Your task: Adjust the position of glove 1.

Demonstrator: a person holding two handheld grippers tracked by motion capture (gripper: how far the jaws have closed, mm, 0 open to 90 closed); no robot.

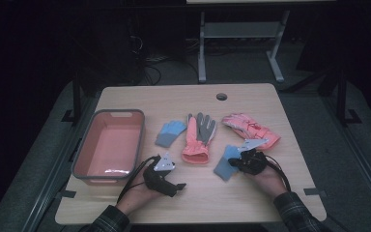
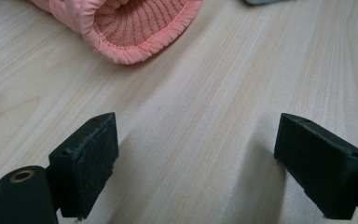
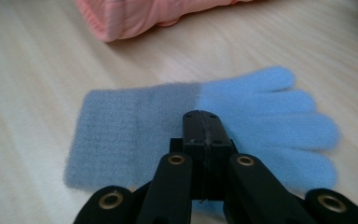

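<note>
A small blue glove with a grey cuff (image 3: 270, 116) lies flat on the table, also seen in the high view as the glove (image 1: 223, 164) at the front right. My right gripper (image 3: 203, 121) is just over its middle, jaws pressed together with nothing visible between them. My left gripper (image 2: 198, 158) is open above bare wood, facing the ribbed cuff of a pink glove (image 2: 135, 23). From above, the left gripper (image 1: 176, 186) rests near the front, below the pink and grey glove (image 1: 198, 137).
A pink bin with a grey rim (image 1: 140, 135) stands at the left of the table (image 1: 270, 193). A second blue glove (image 1: 170, 133) lies beside the pink and grey one. A padded pink glove (image 1: 251, 128) lies at the right, behind my right gripper (image 1: 236, 162).
</note>
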